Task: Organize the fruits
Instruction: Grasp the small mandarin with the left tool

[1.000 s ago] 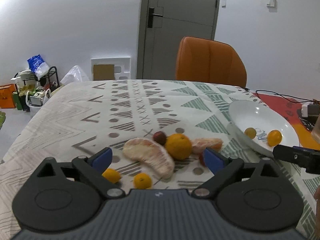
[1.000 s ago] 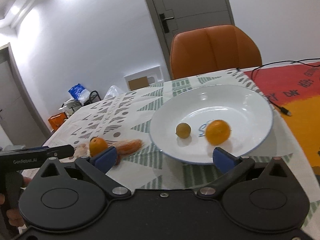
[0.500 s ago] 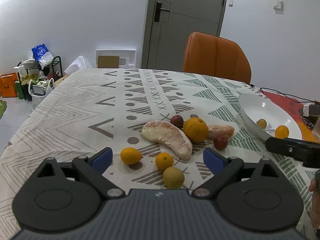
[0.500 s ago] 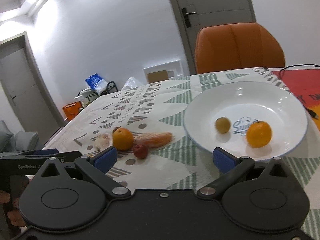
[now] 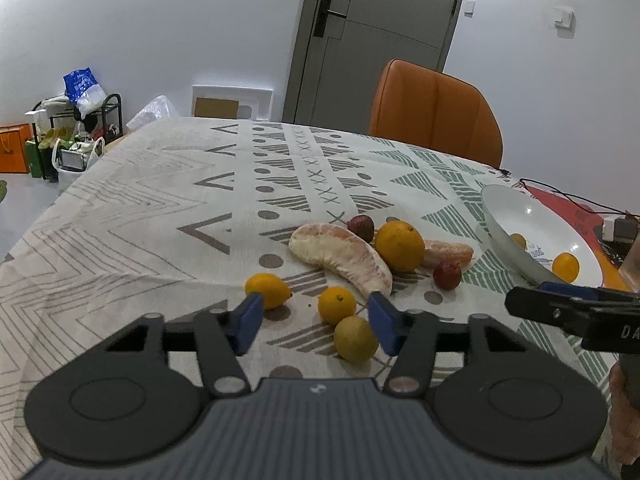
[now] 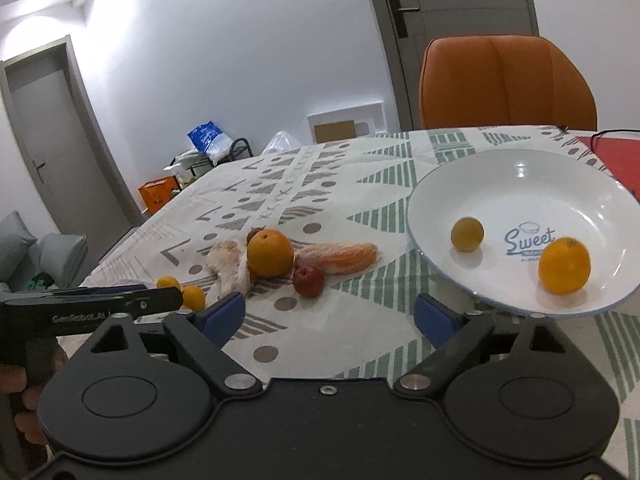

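Note:
On the patterned tablecloth lie a pomelo segment (image 5: 340,256), a large orange (image 5: 399,245), a peeled orange piece (image 5: 448,253), two dark red fruits (image 5: 447,275) and three small citrus fruits. My left gripper (image 5: 316,322) hovers low over the near ones with its jaws closing. A small orange (image 5: 337,305) and a yellow-green fruit (image 5: 355,338) sit in the gap, not pressed. The white bowl (image 6: 500,184) holds an orange (image 6: 564,266) and a yellowish fruit (image 6: 467,234). My right gripper (image 6: 329,317) is also closing, over bare cloth left of the bowl.
An orange chair (image 5: 436,114) stands behind the table's far edge. A red mat (image 6: 616,156) with cables lies right of the bowl. My left gripper's body (image 6: 100,304) shows at the left of the right wrist view. Bags and a rack stand on the floor at the left.
The left jaws have narrowed a lot around the near small fruits, and the gripper has pulled back. The right gripper has swung left, away from the bowl, with its jaws slightly narrower.

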Motion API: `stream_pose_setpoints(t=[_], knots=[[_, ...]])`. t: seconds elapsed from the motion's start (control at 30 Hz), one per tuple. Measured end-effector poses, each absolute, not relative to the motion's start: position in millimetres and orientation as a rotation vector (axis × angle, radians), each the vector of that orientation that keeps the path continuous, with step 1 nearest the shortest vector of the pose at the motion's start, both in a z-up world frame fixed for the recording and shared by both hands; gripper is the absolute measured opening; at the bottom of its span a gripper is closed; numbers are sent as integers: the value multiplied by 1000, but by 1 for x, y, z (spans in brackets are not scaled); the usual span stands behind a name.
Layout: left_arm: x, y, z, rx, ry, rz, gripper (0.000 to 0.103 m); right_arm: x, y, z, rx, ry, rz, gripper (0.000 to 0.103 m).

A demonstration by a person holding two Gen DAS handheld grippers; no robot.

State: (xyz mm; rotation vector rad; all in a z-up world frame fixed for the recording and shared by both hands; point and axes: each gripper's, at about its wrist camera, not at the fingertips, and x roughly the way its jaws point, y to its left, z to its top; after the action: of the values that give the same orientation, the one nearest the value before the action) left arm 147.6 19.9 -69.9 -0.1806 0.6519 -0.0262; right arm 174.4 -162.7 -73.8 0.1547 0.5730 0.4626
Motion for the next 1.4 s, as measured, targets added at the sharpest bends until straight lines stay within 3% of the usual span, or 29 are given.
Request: stream_pose_setpoints(t=[0.2, 0.53, 0.7, 0.9, 1.4], knots=[[148, 24, -71, -207, 645, -30, 33, 176, -155, -77, 141, 592, 488, 78], [158, 19, -75, -222, 656, -67, 28, 175, -150, -75, 132, 587, 493, 73], [168, 13, -81, -232, 676, -81, 21, 178, -149, -73, 123, 587, 492, 63], [167, 8, -72, -209, 654, -83, 21, 183, -144, -74, 103, 586, 472, 45], [160, 28, -54, -194, 615, -19, 21, 203, -119, -77, 15, 565, 458, 39]])
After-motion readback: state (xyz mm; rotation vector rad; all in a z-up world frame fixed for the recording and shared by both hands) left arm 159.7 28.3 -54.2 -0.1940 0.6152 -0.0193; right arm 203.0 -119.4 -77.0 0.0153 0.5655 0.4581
